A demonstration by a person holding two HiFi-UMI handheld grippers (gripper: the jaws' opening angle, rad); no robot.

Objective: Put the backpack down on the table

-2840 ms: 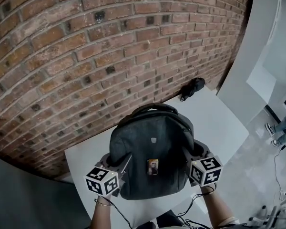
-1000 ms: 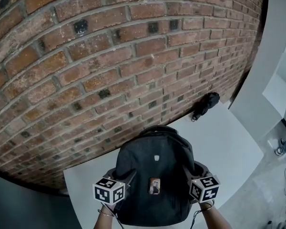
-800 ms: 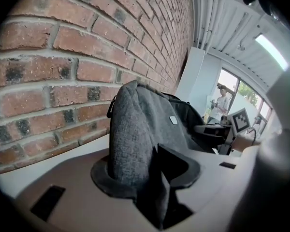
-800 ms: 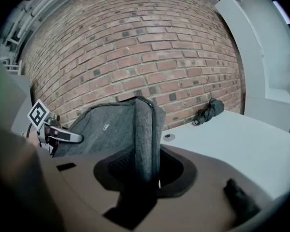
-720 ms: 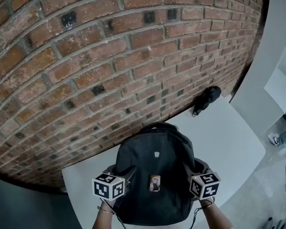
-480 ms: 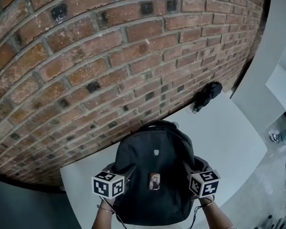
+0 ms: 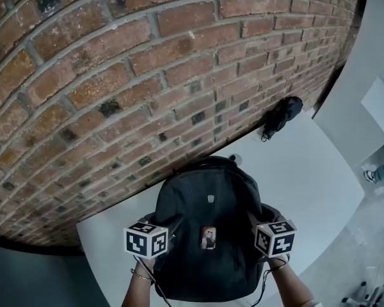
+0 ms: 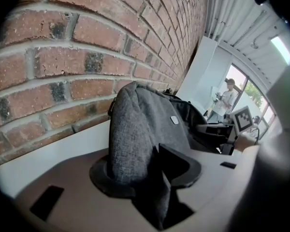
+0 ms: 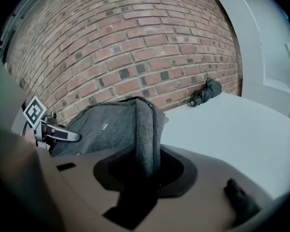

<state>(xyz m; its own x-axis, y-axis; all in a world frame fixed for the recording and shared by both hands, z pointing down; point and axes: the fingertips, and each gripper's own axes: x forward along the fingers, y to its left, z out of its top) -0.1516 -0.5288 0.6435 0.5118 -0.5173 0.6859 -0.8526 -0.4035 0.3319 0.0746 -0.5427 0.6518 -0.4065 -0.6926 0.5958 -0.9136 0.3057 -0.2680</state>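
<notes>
Lowering the backpack (image 7: 205, 200) toward the surface (image 7: 313, 171): against the earlier head views, we see the bag sit lower and closer to the white top, with the brick wall (image 7: 147, 75) nearer. We read the set-down as nearly done, though we cannot tell whether the base already rests on the surface.

The left gripper (image 7: 165, 230) has a fold of the bag's side between its fingers (image 8: 183, 164). Those fingers have just been opening a little, yet the grey cloth fills the gap and looks pinched. The right gripper (image 7: 261, 226) holds the opposite side seam, its fingers about half closed and pressed on the cloth.

The bag hangs between the two pairs of fingers, its bulk beyond the fingertips. Its long axis runs from the fingers away toward the wall. The carry handle points to the wall, the base points back past the fingers toward us, and the front panel with its small badge (image 7: 208, 237) faces up. Well beyond the right fingers, a dark bundle (image 7: 280, 116) lies on the surface at the foot of the wall.
</notes>
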